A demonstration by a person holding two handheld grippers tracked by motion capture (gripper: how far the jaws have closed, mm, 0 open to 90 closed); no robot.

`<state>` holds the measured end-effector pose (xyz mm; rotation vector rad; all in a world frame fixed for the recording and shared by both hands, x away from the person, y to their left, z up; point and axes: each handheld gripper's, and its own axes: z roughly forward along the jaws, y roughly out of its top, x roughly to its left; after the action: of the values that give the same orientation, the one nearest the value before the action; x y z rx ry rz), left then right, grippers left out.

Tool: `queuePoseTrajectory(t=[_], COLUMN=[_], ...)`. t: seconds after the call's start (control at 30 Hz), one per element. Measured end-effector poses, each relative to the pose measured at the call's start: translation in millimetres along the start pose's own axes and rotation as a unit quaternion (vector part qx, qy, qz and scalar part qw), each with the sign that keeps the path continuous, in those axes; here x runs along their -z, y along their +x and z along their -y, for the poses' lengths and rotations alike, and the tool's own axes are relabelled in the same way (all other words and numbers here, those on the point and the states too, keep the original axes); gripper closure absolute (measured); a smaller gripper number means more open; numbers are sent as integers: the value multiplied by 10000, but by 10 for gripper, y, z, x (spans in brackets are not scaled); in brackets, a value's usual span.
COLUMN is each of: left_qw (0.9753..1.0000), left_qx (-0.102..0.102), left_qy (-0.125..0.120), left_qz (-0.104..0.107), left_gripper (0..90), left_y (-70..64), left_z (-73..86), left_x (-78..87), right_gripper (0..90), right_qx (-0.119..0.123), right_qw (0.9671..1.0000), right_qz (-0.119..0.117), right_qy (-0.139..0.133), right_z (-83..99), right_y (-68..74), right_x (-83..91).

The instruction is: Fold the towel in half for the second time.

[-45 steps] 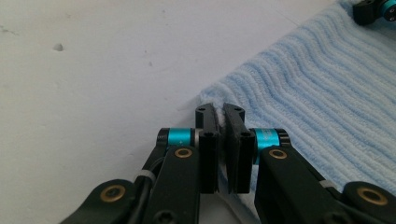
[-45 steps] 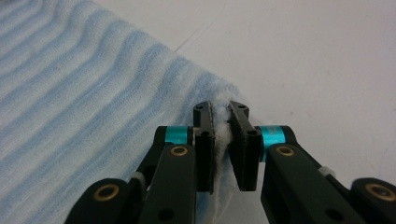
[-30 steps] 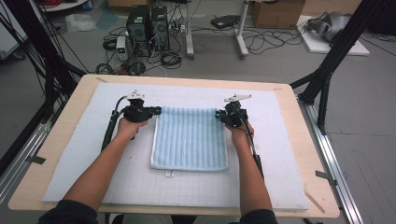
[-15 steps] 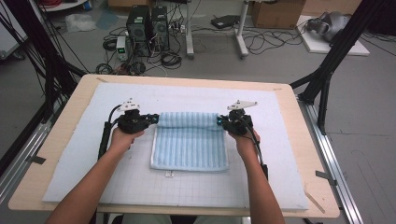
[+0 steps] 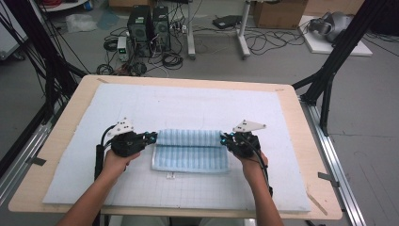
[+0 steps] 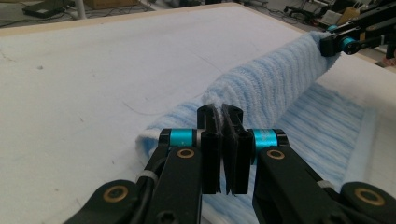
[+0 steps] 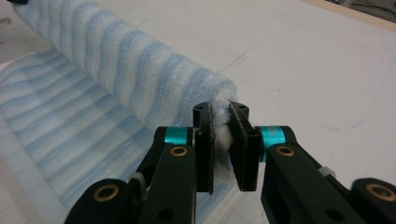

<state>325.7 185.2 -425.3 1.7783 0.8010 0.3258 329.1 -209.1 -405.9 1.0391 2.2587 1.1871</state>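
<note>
My left tongs point(image 5: 151, 137) and right tongs point(image 5: 224, 139) each pinch one far corner of the blue towel point(image 5: 190, 157) on the table, so I can fold it evenly.

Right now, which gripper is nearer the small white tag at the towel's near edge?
Left. The left gripper clamps the towel roll just beyond the tag; the right gripper clamps the opposite end.

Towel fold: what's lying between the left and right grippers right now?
In the high view, the lifted far edge of the blue striped towel spans from left gripper to right gripper; each clamps a corner.
</note>
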Motion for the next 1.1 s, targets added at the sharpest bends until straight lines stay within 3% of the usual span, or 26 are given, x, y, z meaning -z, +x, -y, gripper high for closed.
queuePoseTrajectory(t=[0.3,0.57,0.67,0.8,0.9,1.03,1.1], left_qw=[9998,9993,9995,9982,9985,9984,9984], left_qx=[-155,-154,-54,527,540,558,553], left_qy=[109,301,294,279,29,-90,-65], left_qz=[96,173,117,113,68,58,79], left_gripper=[858,851,814,521,501,497,501], left_y=[-182,-247,-227,-179,-160,-114,-117], left_z=[174,315,318,254,171,78,77], left_x=[125,166,178,209,263,254,211], right_gripper=[812,806,793,692,666,661,660], right_qx=[-64,-110,-128,-275,-440,-515,-510], right_qw=[10000,9999,9999,9996,9987,9967,9966], right_qz=[3,2,-7,-19,-17,-17,-15], right_qy=[-8,14,40,-16,-275,-626,-652], right_z=[286,424,465,475,447,361,330], right_y=[213,305,317,302,285,285,282], right_x=[123,172,181,261,383,495,482])
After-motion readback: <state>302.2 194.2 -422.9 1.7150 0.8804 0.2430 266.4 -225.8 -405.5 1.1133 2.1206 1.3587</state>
